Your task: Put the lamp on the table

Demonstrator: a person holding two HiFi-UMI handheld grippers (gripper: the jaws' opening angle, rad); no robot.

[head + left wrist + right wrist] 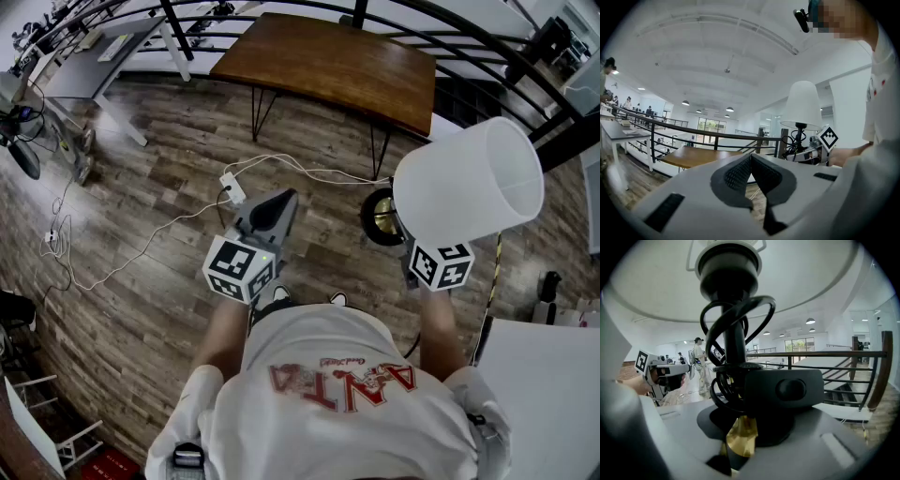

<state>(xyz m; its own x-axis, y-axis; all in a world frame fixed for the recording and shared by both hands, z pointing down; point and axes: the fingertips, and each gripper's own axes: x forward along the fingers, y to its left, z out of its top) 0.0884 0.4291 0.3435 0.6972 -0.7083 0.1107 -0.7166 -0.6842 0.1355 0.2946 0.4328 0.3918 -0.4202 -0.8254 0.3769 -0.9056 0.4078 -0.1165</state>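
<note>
Right claw (743, 427) is clamped low on the stem of the lamp (469, 183), with a gold part (740, 434) of the lamp showing between its jaws. Left claw (751, 161) has its jaws pressed together with nothing between them, and it points toward 12 o'clock in the head view. Wood-plank floor (141, 281) fills most of that view. At 12 o'clock stands the brown wooden surface (328, 61) on thin dark legs, bare on top, with a dark railing (450, 28) behind it. The lamp is not on it: it hangs tilted in the air at 3 o'clock, white shade toward 2 o'clock and round dark base (380, 217) toward the middle, near the surface's right front leg. A black cord (723, 380) is coiled round the stem, with a black switch (785, 389) just beside it. At 10 o'clock a white cable (141, 253) trails over the floor.
</note>
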